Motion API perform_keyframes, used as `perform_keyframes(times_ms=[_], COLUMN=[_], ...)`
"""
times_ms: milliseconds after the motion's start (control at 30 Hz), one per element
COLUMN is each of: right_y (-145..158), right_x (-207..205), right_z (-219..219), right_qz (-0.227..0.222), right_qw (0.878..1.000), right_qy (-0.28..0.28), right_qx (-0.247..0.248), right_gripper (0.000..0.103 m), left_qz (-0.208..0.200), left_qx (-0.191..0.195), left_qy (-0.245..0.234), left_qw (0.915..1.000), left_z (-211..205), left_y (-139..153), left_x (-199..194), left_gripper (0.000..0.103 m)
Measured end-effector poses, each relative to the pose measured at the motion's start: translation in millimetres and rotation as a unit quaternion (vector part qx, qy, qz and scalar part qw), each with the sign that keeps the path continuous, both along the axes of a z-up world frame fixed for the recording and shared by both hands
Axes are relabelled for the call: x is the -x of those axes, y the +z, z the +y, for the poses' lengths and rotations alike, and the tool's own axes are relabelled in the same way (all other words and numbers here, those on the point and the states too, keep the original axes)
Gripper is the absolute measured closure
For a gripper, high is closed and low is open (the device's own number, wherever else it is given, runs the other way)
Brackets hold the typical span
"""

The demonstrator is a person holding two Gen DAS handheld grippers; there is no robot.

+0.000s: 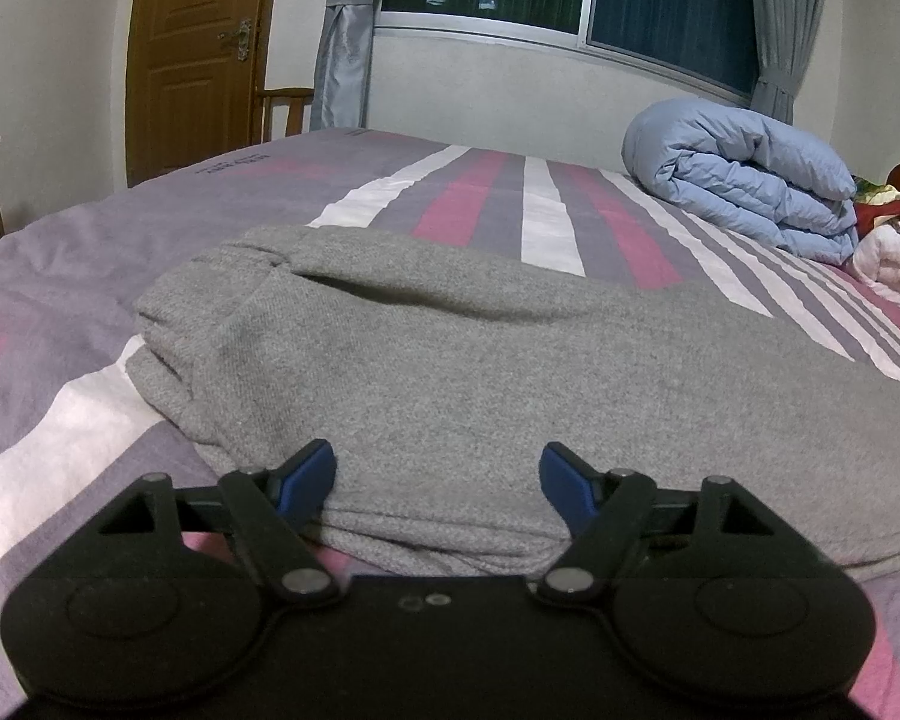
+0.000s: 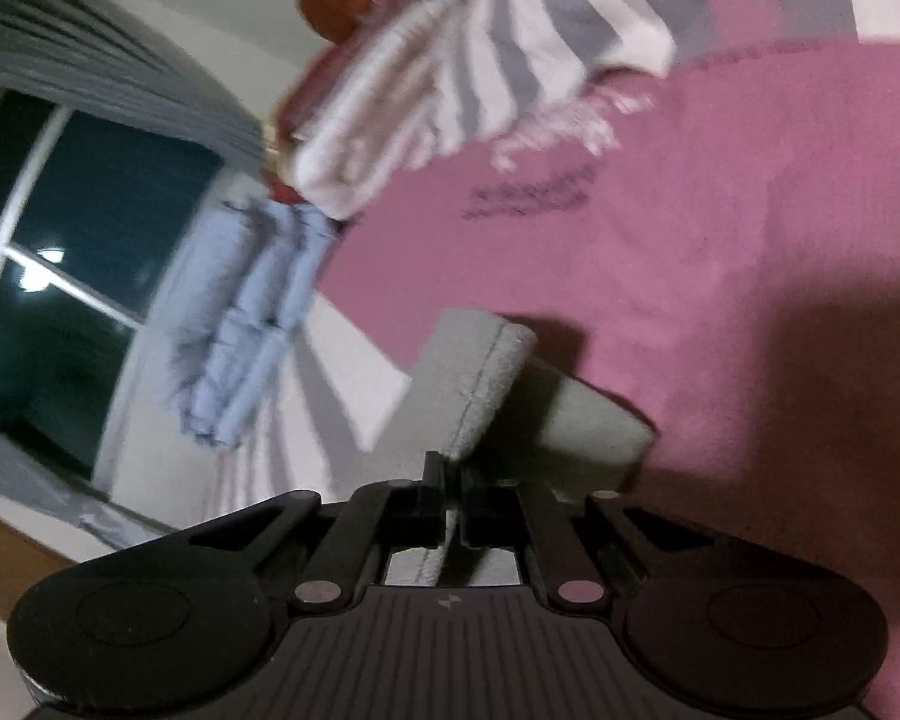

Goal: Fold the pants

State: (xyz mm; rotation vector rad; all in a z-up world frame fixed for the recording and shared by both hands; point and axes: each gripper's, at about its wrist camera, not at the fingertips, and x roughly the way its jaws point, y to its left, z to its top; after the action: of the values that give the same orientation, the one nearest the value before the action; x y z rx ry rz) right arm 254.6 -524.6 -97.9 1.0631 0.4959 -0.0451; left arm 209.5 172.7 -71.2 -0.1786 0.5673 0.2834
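Pants (image 2: 498, 396) in closed right gripper (image 2: 450, 480)

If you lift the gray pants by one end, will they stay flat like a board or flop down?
Probably flop. The gray pants are soft knit that sags into folds on the striped bed, and the end pinched in the right gripper already bends and droops. They likely won't slip; the fabric looks fuzzy. The left gripper stands open.

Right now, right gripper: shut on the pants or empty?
Shut on the pants: right gripper has its jaws together, pinching a hemmed edge of the grey pants.
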Motion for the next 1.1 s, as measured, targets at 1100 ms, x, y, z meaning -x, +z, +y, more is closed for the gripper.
perform_keyframes(times_ms=[1100], right_y=[1.9], right_x=[68.7], right_z=[64.3], right_qz=[-0.028], right_qw=[0.998], right_qy=[0.025], right_qx=[0.043], right_gripper=[0.097], left_qz=[-0.02], left_qx=[0.118], left_qy=[0.076], left_qw=[0.9898], left_z=[90.0], left_y=[20.8], left_x=[9.8], left_gripper=[0.052])
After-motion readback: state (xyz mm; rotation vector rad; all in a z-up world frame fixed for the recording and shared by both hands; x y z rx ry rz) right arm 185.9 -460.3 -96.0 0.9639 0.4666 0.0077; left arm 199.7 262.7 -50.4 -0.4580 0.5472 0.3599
